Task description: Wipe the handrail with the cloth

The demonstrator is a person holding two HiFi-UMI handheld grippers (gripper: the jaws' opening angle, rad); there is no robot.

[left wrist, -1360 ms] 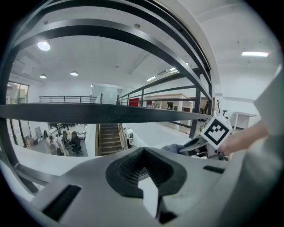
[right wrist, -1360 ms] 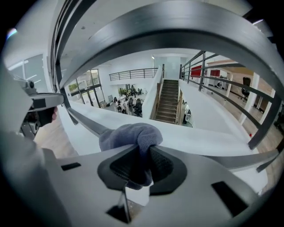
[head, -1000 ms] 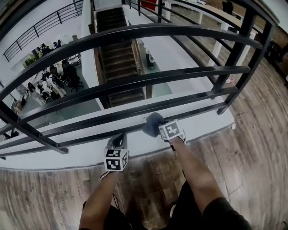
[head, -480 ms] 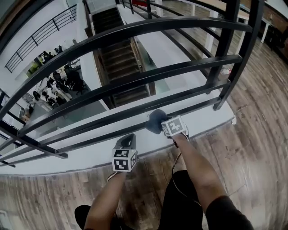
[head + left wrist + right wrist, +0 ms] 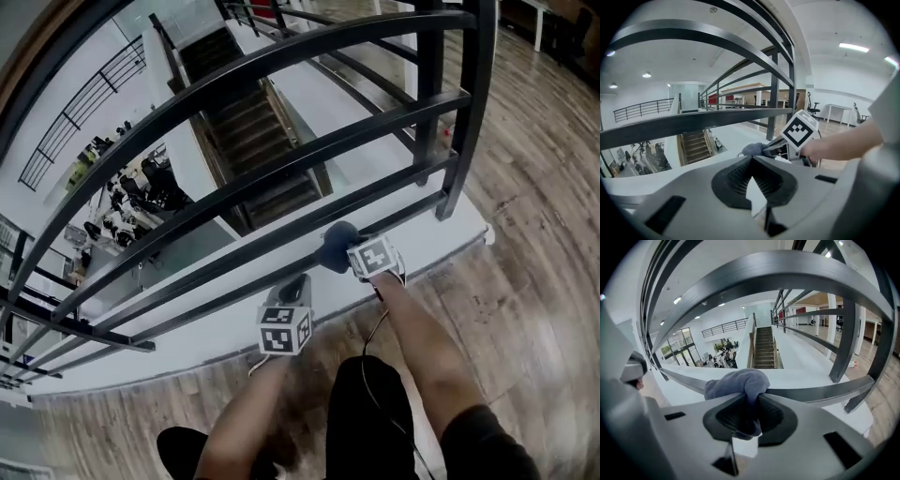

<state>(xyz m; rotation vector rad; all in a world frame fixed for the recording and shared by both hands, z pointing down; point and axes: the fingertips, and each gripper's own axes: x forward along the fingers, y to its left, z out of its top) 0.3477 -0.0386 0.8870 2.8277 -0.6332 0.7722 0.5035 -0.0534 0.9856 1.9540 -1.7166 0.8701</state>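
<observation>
A black handrail (image 5: 281, 58) of curved bars crosses from near left to far right, with an upright post (image 5: 461, 112) at the right. The right gripper (image 5: 354, 253) holds a bunched grey-blue cloth (image 5: 336, 246) against the lowest bar (image 5: 216, 298). The left gripper (image 5: 298, 285) points at the same bar just to the cloth's left, on its near side (whether it touches the bar cannot be told). Both forearms reach over a wooden floor (image 5: 534, 281) edged by a white ledge (image 5: 178, 352). Beyond the bars a dark staircase (image 5: 253, 122) descends, and seated people (image 5: 131, 206) show far below at left.
</observation>
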